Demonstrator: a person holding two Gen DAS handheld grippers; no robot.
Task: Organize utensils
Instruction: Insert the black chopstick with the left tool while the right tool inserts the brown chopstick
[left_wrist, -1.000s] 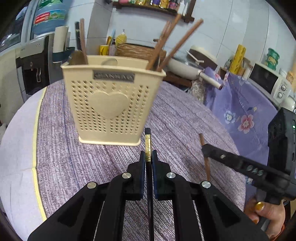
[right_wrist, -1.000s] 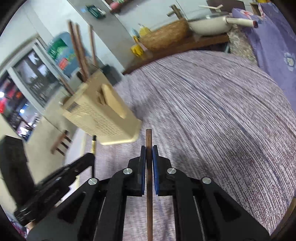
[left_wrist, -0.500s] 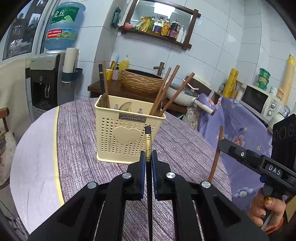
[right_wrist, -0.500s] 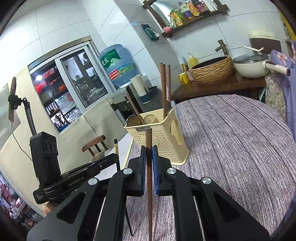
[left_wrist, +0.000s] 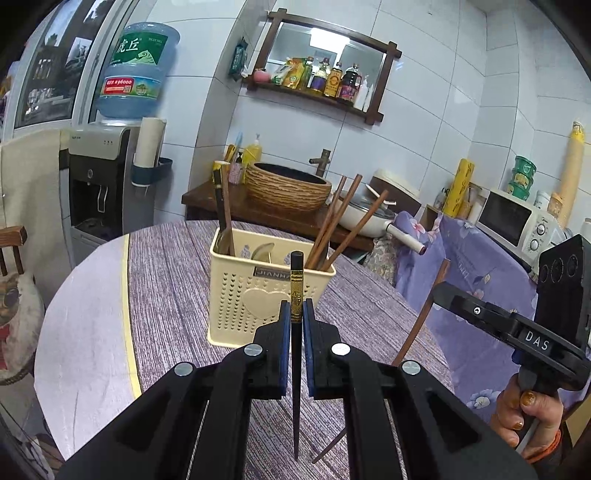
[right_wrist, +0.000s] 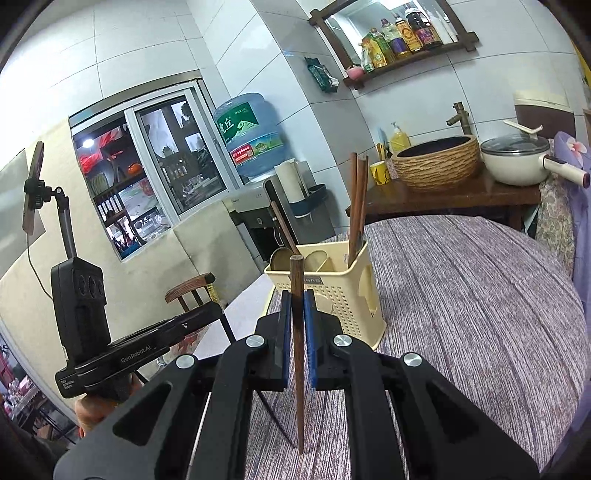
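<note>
Both claws are clamped on chopsticks: left gripper (left_wrist: 294, 332) on a black chopstick (left_wrist: 295, 295), right gripper (right_wrist: 295, 334) on a brown chopstick (right_wrist: 296, 332); neither is yet dropped into the partly filled holder (left_wrist: 240, 295).

I am working in a home kitchen: white tiled walls, a wooden shelf (left_wrist: 325, 88) of sauce bottles, a water dispenser (left_wrist: 110, 177), a microwave (left_wrist: 517, 225), a lidded pot (right_wrist: 517, 162), and a round table (right_wrist: 461, 295) under purple cloth.
</note>
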